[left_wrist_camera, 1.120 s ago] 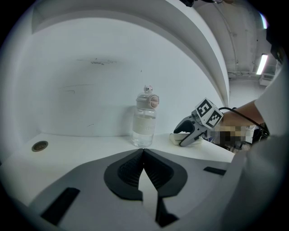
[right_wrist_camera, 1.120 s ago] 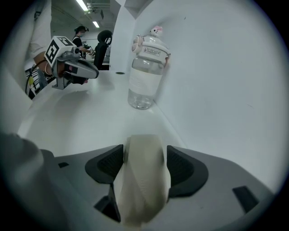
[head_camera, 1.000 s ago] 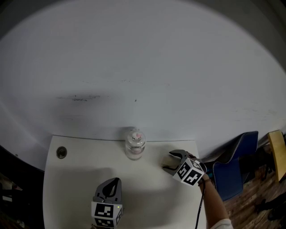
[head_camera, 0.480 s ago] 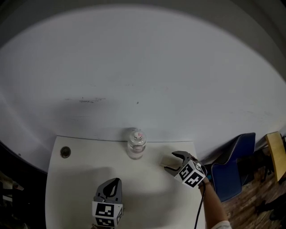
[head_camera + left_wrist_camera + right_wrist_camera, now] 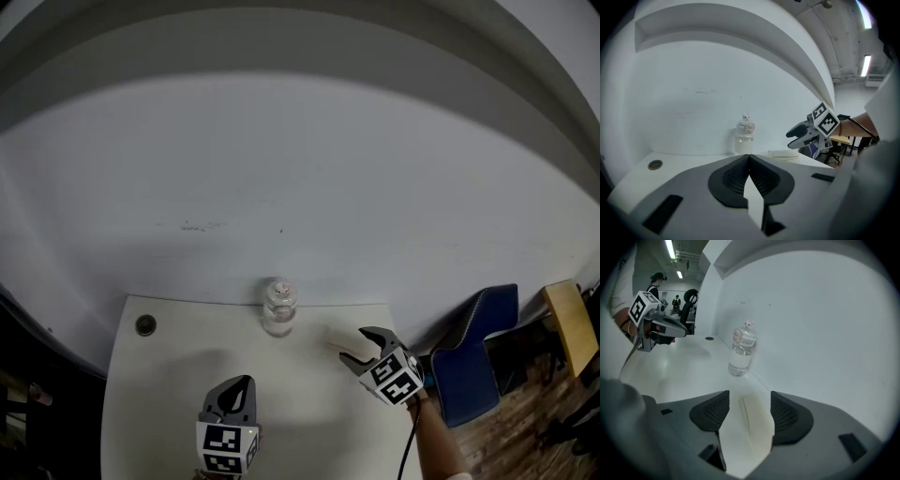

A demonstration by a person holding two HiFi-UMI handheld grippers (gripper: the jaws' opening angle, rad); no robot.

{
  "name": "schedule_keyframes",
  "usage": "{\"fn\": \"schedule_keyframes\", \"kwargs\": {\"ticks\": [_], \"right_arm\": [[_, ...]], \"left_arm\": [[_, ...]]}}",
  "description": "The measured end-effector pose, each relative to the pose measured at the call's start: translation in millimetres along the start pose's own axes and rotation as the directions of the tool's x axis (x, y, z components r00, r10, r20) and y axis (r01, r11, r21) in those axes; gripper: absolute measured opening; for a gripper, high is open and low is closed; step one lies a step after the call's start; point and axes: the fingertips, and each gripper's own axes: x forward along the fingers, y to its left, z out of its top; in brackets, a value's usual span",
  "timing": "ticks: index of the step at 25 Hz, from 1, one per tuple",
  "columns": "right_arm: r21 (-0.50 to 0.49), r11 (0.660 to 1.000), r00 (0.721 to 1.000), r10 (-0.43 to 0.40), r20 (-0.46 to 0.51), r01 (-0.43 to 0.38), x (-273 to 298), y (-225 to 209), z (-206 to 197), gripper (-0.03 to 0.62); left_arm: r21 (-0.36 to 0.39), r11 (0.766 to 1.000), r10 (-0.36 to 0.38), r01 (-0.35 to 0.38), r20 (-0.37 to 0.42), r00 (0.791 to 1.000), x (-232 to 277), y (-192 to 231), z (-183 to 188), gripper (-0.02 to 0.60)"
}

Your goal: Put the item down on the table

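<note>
A flat cream pad [image 5: 335, 336] lies on the white table [image 5: 169, 375], right of a small clear bottle [image 5: 278, 307] with a toy-figure cap. My right gripper [image 5: 360, 348] hovers just behind the pad, open, with nothing in its grip. In the right gripper view the pad [image 5: 757, 423] shows through the gap between the spread jaws of that gripper [image 5: 749, 408], closer to the right-hand one. My left gripper [image 5: 232, 392] is shut and empty near the table's front. From the left gripper view, the pad [image 5: 783, 153] rests below the right gripper [image 5: 801, 135], apart from it.
The bottle [image 5: 740, 354] stands at the table's back edge against a white wall. A round grommet hole [image 5: 145, 325] sits at the back left corner. A blue chair [image 5: 478, 361] and a yellow board [image 5: 569, 325] stand off the table's right side.
The right gripper has drawn back a little toward the near right, and the pad now shows on the table in front of its jaws. The left gripper has stayed put.
</note>
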Motion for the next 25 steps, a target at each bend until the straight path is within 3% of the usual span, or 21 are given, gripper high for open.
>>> {"fn": "schedule_keyframes", "kwargs": {"ticks": [7, 13, 19, 25], "right_arm": [[0.146, 0.977, 0.978, -0.173, 0.116, 0.156, -60.6, 0.3, 26.2, 0.221], [0.193, 0.941, 0.939, -0.308, 0.15, 0.278, -118.8, 15.6, 32.9, 0.139], [0.408, 0.812, 0.836, -0.52, 0.178, 0.418, -184.3, 21.1, 34.9, 0.067], [0.564, 0.682, 0.784, -0.613, 0.094, 0.466, -218.2, 30.6, 13.6, 0.052]], "left_arm": [[0.015, 1.0, 0.021, -0.021, 0.026, 0.999, -31.3, -7.6, 18.8, 0.017], [0.03, 0.999, 0.032, -0.034, 0.066, 0.997, -63.2, -15.8, 40.4, 0.017], [0.031, 0.999, 0.033, -0.037, 0.094, 0.995, -85.3, -24.2, 54.6, 0.017], [0.05, 0.998, 0.027, -0.033, 0.121, 0.992, -102.9, -31.8, 69.9, 0.017]]}}
